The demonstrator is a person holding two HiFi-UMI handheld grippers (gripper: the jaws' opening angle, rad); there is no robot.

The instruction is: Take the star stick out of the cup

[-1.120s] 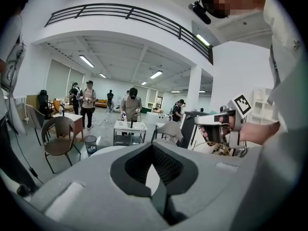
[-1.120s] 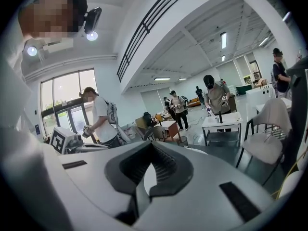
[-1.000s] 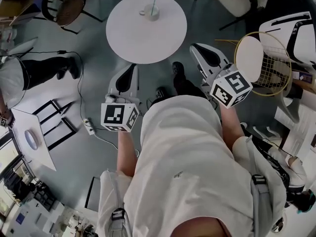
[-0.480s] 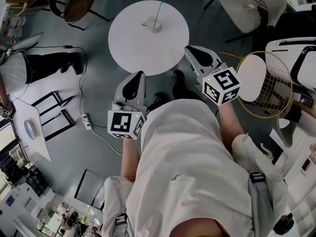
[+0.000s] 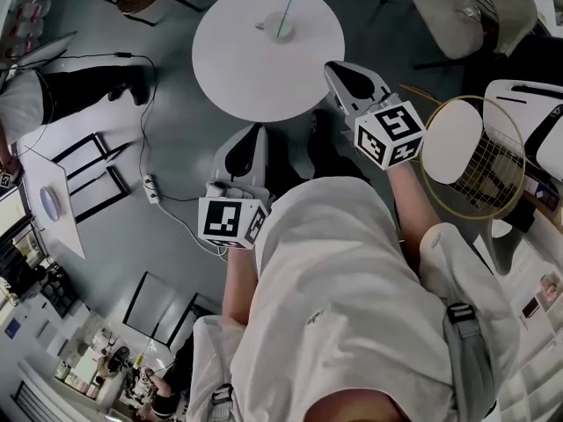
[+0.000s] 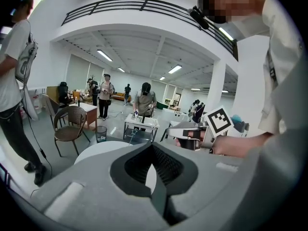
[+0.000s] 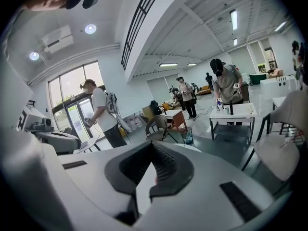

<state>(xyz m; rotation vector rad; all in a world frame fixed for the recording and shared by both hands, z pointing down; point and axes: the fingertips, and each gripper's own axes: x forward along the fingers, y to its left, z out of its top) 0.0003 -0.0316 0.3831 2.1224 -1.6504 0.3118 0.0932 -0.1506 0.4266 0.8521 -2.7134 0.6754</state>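
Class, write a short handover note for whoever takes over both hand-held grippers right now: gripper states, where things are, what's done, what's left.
Left hand-held gripper: shut, empty, just short of the round table's near edge.
Right hand-held gripper: shut, empty, at the table's right edge.
Star stick leans in the cup on the table's far side.
Done: nothing yet. Left: reach over, open, grip the stick, lift it out.

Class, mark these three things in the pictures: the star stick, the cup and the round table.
star stick (image 5: pixel 288 9): head view, midway along its thin shaft.
cup (image 5: pixel 275 30): head view, its side beside the stick.
round table (image 5: pixel 255 73): head view, bare top nearer the person.
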